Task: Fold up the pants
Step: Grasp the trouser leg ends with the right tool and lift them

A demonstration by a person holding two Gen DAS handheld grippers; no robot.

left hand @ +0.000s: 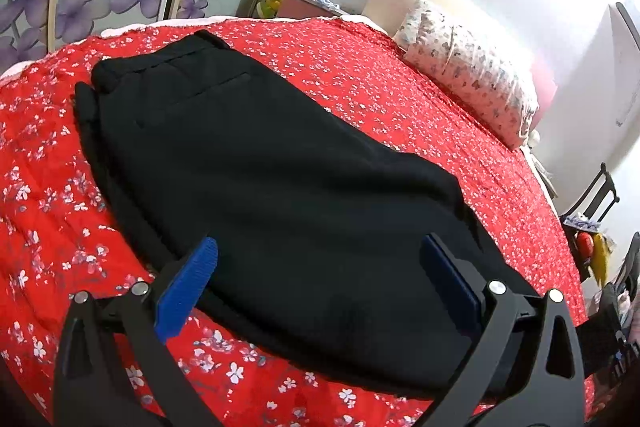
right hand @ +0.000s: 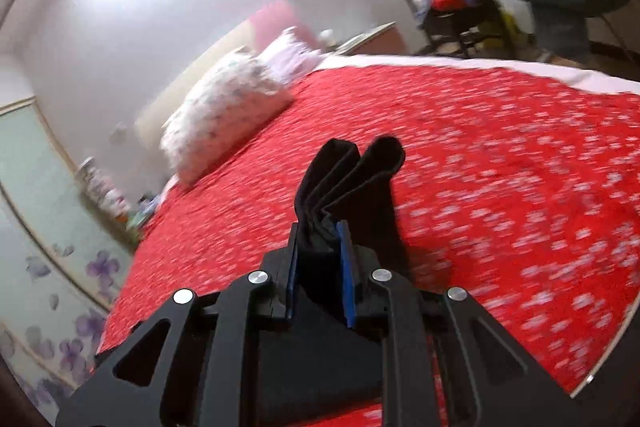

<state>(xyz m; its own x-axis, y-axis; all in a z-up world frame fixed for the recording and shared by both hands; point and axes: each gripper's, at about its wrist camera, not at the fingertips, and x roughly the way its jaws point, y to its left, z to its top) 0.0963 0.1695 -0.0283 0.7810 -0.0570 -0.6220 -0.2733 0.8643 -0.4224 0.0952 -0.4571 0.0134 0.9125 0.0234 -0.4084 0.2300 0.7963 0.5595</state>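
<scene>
Pants (left hand: pixel 260 163): one | left fingers (left hand: pixel 320 279) released | right fingers (right hand: pixel 320 271) grasping pants | pillows (left hand: pixel 468 75): one

Bed (left hand: pixel 360 75) with red floral cover; black pants (left hand: pixel 260 167) lie flat on it, patterned pillow (left hand: pixel 472 75) at the head.

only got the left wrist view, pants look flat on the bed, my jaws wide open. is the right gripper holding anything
Observer: Yes, the right gripper is shut on a bunched fold of the black pants.
Operator: is that fold lying on the bedspread
Observer: No, it sticks up past the pads, above the red bedspread.
Operator: anything ahead of it
Observer: A floral pillow lies beyond, to the left.
</scene>
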